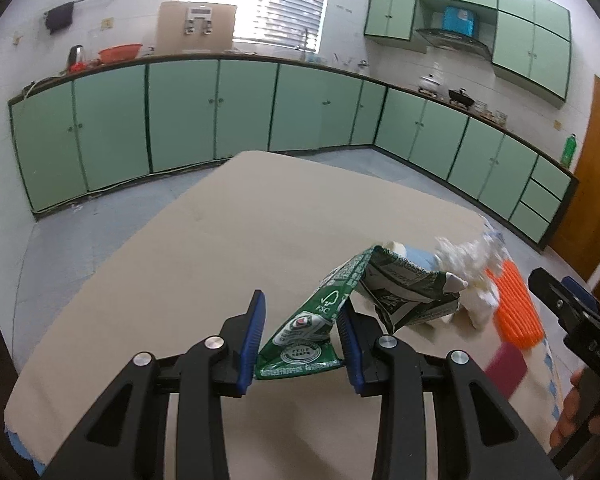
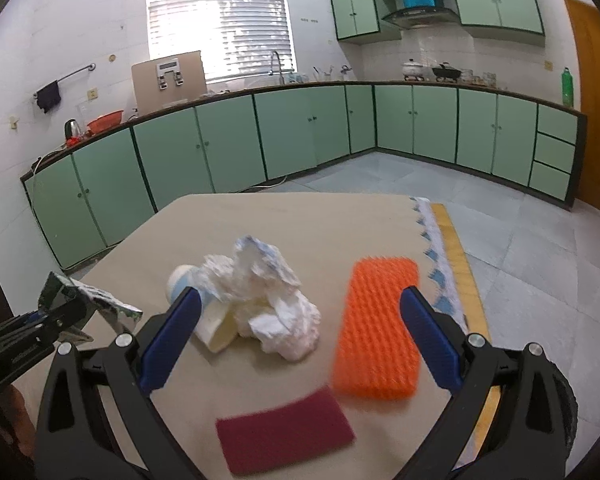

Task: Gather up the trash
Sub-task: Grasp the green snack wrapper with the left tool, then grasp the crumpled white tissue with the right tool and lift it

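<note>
Left gripper [image 1: 300,340] is closed on a crushed green carton [image 1: 340,312], pads pinching its near flattened end; the far end of the carton sticks out up and to the right, unsupported. In the right wrist view the carton [image 2: 88,300] appears at far left, clear of the surface [image 2: 292,220], so it looks lifted rather than resting.

Right gripper [image 2: 300,332] stands wide, nothing between its pads. It hangs over the remaining items: a wad of crumpled white tissue [image 2: 268,296] with a pale cup or small container [image 2: 204,304] touching its left side, an orange ribbed pad [image 2: 376,328] just to the right, and a dark red pad [image 2: 284,428] nearest the camera. Both pads are blurred. No bin or bag is visible in either view; cannot tell where the trash is meant to go.

Risks, as judged from here:
- Carton is held by one thin crumpled end only. A quick swing or roll of the wrist could let it slip or pivot out of the pads.
- The projecting far end of the carton is near the tissue and cup in the left wrist view; sweeping it sideways could knock the cup over or drag tissue off the surface.
- Tissue is loose and soft; a shallow grasp may take only a piece.
- The two grippers work near each other; crossing paths could cause a collision.
- The orange and red pads may not be trash; a wide grasp could catch them by mistake.
</note>
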